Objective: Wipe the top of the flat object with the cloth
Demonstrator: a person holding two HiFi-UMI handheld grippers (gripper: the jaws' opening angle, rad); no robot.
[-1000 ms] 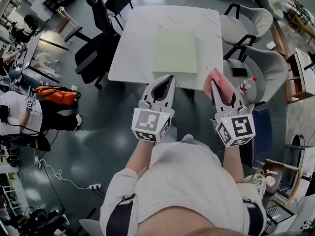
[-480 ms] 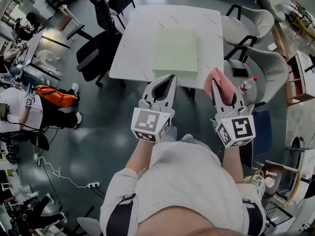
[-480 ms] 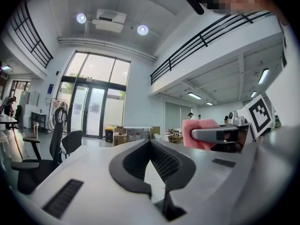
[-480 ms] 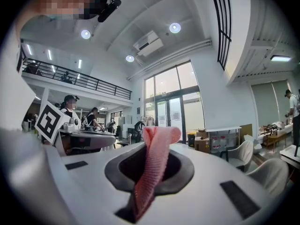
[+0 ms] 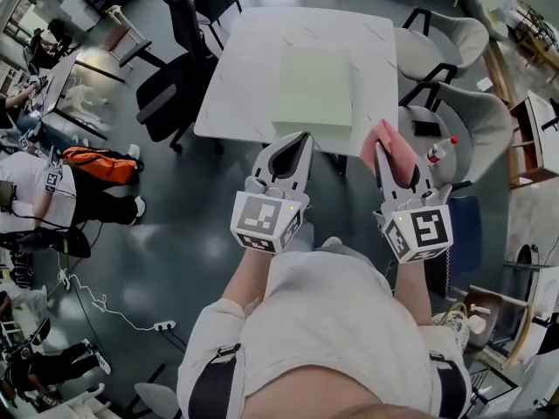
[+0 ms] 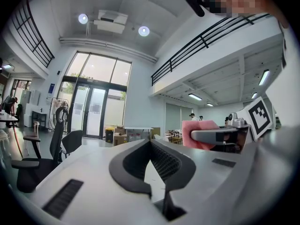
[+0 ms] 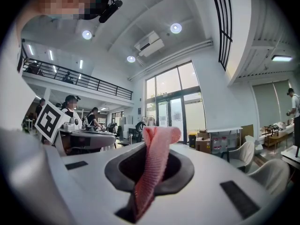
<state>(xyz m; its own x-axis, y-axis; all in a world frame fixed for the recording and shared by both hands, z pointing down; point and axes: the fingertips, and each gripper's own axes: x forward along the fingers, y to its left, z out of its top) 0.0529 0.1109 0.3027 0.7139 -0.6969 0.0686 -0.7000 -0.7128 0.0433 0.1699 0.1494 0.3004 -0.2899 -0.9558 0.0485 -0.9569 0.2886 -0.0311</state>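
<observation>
A pale green flat object [image 5: 314,90] lies on the white marble table [image 5: 236,77] ahead of me. My right gripper [image 5: 385,149] is shut on a pink cloth [image 5: 387,143], held in the air short of the table's near right corner; in the right gripper view the cloth [image 7: 154,165] stands up between the jaws. My left gripper [image 5: 300,140] is shut with nothing in it, its tip just at the table's near edge below the green object. The left gripper view shows its jaws closed [image 6: 154,165] and the pink cloth [image 6: 197,134] off to the right.
Black office chairs [image 5: 175,85] stand left of the table and grey shell chairs [image 5: 454,103] right of it, one with a bottle [image 5: 439,151] on its seat. A person sits at the far left with an orange bag [image 5: 100,166]. Cables [image 5: 105,308] trail on the floor.
Both grippers hold the same pose. Only the people at the far left have shifted a little.
</observation>
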